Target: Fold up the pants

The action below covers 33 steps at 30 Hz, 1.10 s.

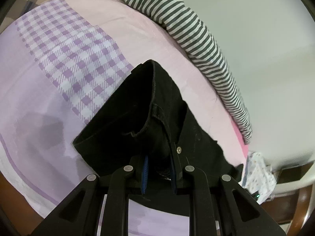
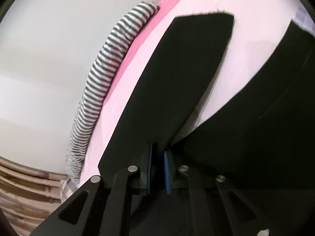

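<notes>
On the bed: black pants (image 1: 133, 118) lie over the pink and lilac checked cover (image 1: 74, 63), partly lifted at both ends by the two tools.
Left grip: the left hand-held gripper (image 1: 159, 169) is clenched on the waistband end, near a rivet button and the fly; blue pads press dark cloth from both sides.
Right grip: the right hand-held gripper (image 2: 157, 169) pinches the base of one leg (image 2: 187, 74), cloth filling the narrow gap between its blue pads.
Long axis: in the right view that leg runs away from the tool toward a frayed hem at the far end; the second leg (image 2: 265, 118) sweeps off to the right, apart from the first, pink cover showing between them.
Pointing: in the left view the waistband opens forward and up, the folded body slanting toward the left.
Risk, slip: each pinch looks shallow, so the heavy denim could slide out if it is pulled taut or lifted fast.
Risk, skew: the legs look splayed; folding now would probably leave the hems uneven and the crease crooked.
Risk, snag: the striped cloth (image 1: 196, 35) lies along the bed's wall-side edge, near the leg, and a wide sweep could drag it.
Beyond: pale wall (image 2: 49, 49) behind; a small patterned cloth (image 1: 258, 175) sits at the bed's corner.
</notes>
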Available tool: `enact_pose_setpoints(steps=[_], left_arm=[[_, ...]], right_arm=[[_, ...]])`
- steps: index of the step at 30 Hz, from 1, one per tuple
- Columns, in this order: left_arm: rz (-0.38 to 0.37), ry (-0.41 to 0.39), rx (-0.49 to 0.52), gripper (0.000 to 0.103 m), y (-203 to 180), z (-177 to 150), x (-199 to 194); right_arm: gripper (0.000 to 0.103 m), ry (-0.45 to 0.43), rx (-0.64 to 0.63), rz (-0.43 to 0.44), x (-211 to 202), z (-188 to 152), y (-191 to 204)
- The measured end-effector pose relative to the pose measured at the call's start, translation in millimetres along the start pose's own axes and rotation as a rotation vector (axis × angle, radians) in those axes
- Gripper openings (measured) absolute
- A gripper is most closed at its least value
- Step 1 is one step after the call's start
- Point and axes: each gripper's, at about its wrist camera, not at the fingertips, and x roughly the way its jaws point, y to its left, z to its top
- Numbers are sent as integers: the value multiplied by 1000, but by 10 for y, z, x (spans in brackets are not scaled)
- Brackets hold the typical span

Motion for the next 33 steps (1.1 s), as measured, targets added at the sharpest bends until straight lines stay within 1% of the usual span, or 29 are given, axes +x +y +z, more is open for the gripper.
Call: enact_pose_setpoints(steps=[2,5,8,12,16,19,24,27,30,33], left_arm=[[23,13,17,19,14,-7,45],[67,20,75,19,6,-32,107],[99,14,168,19,-67,-39,128],[114,22,275,19,-126,-11,125],[134,38,370,19,-116,-1,158],[142,48,422,19,-113,-32,146],[169,66,514,19,-98,-141,131],[200,65,569,19,-68,-247,135],[226,51,596,19,-78,-314,162],[269,31,638,19,-135,-389,185]], right_arm=[[6,-10,-21,-23,-57,10,-16],[5,-35,-109,-99,-209,-50,88],[4,-67,-178,-163,-406,-176,154],[4,-118,-250,-235,-725,-411,242],[4,-126,-286,-284,-941,-660,244],[4,-118,-277,-305,-1039,-823,161],[4,-79,-237,-337,-1120,-1033,-50],[4,-49,-203,-347,-1108,-1091,-157],[4,-24,-198,-374,-1026,-1117,-230],[4,-11,-194,-384,-964,-1126,-278]])
